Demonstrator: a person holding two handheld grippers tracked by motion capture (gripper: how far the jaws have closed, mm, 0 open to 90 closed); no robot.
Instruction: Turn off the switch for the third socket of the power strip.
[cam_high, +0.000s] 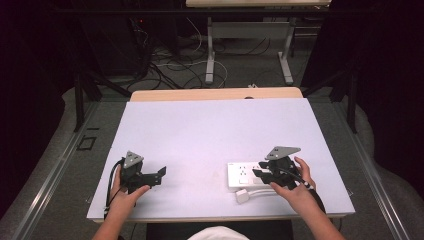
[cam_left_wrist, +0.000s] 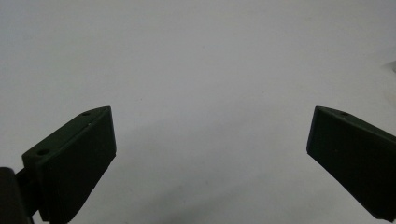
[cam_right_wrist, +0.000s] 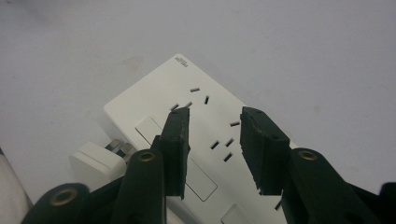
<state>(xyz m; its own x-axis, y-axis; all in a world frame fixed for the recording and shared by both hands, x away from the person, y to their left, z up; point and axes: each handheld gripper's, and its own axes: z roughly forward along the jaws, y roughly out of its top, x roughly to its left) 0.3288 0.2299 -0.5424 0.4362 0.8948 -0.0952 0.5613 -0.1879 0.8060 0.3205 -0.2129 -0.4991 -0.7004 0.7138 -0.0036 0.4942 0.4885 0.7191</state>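
A white power strip (cam_high: 239, 172) lies flat on the white mat (cam_high: 210, 130) at the front right. Its slots and rocker switches face up in the right gripper view (cam_right_wrist: 154, 95). A white plug (cam_high: 242, 196) on a white cable lies beside the strip's near edge, its prongs towards the strip (cam_right_wrist: 95, 161). My right gripper (cam_high: 257, 175) hovers over the strip's right end, its jaws a small gap apart above the slots (cam_right_wrist: 215, 114) with nothing between them. At the front left, my left gripper (cam_high: 161, 173) points right with its jaws wide open over bare mat (cam_left_wrist: 210, 114).
The mat covers a wooden table whose far edge (cam_high: 215, 93) shows beyond it. Metal rails run along both sides. On the floor behind are tangled cables (cam_high: 175, 65) and the legs of another table (cam_high: 210, 55).
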